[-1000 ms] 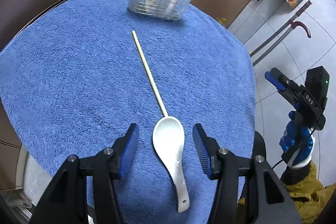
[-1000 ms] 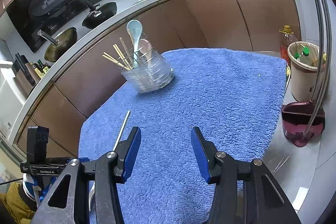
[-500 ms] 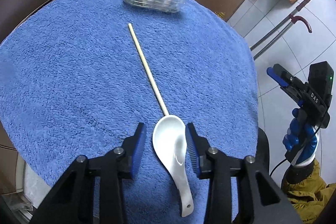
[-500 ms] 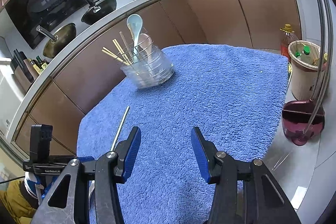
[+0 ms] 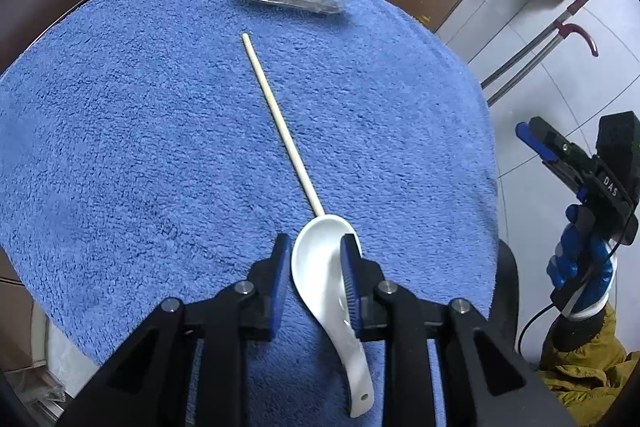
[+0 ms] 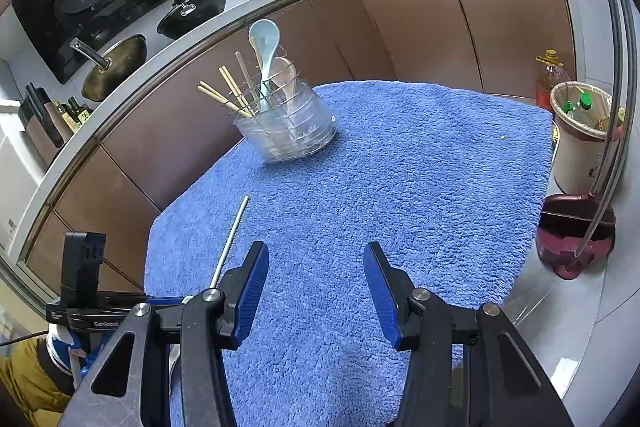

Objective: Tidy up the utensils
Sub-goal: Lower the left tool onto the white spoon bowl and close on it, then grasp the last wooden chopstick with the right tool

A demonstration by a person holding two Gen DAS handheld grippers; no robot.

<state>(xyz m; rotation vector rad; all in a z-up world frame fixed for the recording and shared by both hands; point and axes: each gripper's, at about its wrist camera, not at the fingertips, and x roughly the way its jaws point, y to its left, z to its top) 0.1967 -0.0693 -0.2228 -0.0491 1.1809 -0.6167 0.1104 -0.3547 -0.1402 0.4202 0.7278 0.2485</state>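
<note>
I have the left gripper down over the white spoon, which lies on the blue towel covering the bench, near the edge closest to me. Its fingers have just been closing around the spoon's bowl: the right one sits against the bowl's rim, while the left one looks just shy of the other side, so I judge the grip nearly made but not yet firm. The spoon's handle runs back under the gripper toward me.

A single wooden chopstick lies on the towel too, one end touching the tip of the spoon's bowl, the other pointing toward the clear utensil holder at the far side of the bench.

The holder already carries a pale blue spoon, a pinkish spoon and several chopsticks standing upright, so I reckon most of the sorting is done. Two pieces are left as far as I can see: this white spoon and the loose chopstick.

My right gripper hovers over bare towel with its fingers about half open and nothing between them, well apart from the holder
</note>
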